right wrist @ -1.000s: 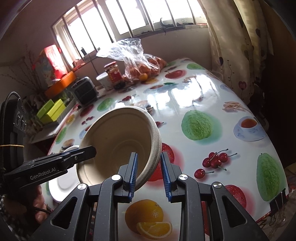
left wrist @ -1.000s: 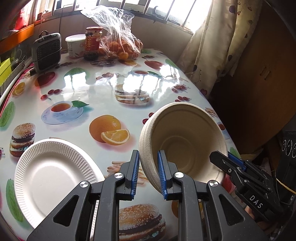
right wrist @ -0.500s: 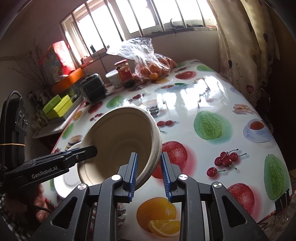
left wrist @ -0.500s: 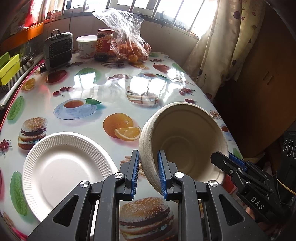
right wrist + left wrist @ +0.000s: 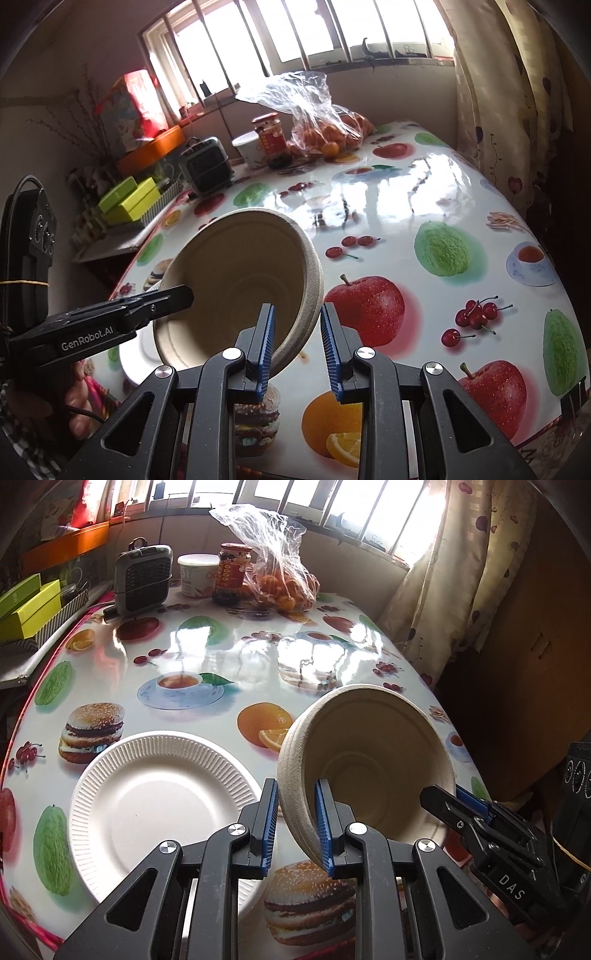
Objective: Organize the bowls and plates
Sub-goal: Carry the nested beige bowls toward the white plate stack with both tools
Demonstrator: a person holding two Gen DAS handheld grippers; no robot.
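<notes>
Left gripper (image 5: 291, 823): your two blue pads straddle the near rim of the bowl (image 5: 369, 760), one outside the wall and one inside. The inner pad touches; a sliver of gap shows at the outer one, so I cannot tell if the grip is firm.

Right gripper (image 5: 297, 347): it spans the opposite rim of the same bowl (image 5: 240, 284). The inner pad sits against the wall, the outer pad stands clear, so the jaws are part open and not clamping.

Bowl: it hangs tilted between your two grippers, mouth turned toward you, above the near edge of the counter (image 5: 229, 642) and just right of the plate (image 5: 159, 805).

Plate: it lies flat on the counter at the near left, well apart from the clutter by the window.

Step in hand: this looks like a handover or a two-sided carry toward the plate. Make sure one gripper is fully closed on the rim before the other lets go. Level the bowl first, then lower it onto the plate's flat centre. Paper pulp gives, so squeeze gently and avoid twisting the rim.

Count, task things: one bowl, one plate.

Count, others: one bag of oranges (image 5: 284, 579), one red jar (image 5: 233, 572), one white tub (image 5: 197, 575), one small heater (image 5: 142, 578).
</notes>
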